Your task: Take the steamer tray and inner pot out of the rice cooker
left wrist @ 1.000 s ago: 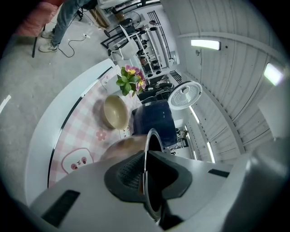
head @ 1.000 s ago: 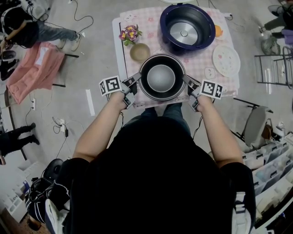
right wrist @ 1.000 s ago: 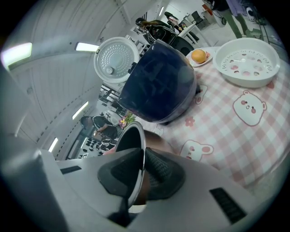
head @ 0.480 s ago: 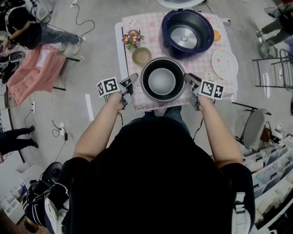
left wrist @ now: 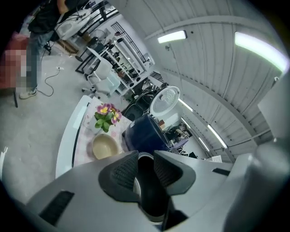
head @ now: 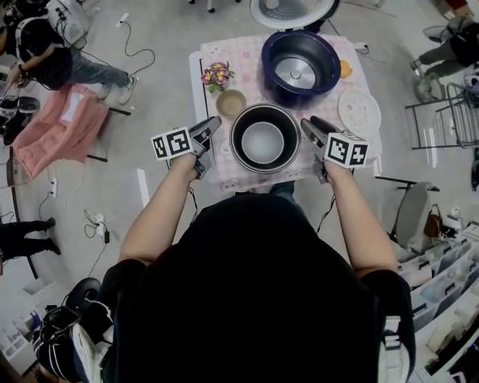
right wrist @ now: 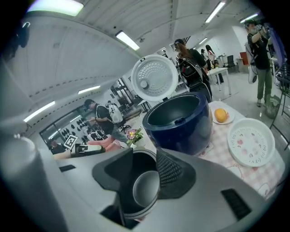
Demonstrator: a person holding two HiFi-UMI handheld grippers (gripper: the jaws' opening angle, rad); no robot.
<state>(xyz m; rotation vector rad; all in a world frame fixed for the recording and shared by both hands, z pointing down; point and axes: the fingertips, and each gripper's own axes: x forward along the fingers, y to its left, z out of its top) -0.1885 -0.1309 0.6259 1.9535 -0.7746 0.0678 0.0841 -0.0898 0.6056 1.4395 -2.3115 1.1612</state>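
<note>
While two handheld grippers flank it, one round dark grey metal inner pot [head: 263,142] stands upright and empty on the near part of one pink checked tablecloth [head: 247,52]. Behind it is one dark blue rice cooker [head: 266,60] with its white lid [head: 288,11] raised. Also on the cloth: one beige bowl [head: 230,102], one small pot of purple and yellow flowers [head: 215,75], one white round dish patterned in pink [head: 359,112] and one orange [head: 345,69]. The left gripper [head: 211,127] is just beside the pot's left rim and the right gripper [head: 309,126] just beside its right rim. Neither touches it. Both pairs of jaws are partly apart, having just been opening. The pot shows beyond each gap, ungripped.
</note>
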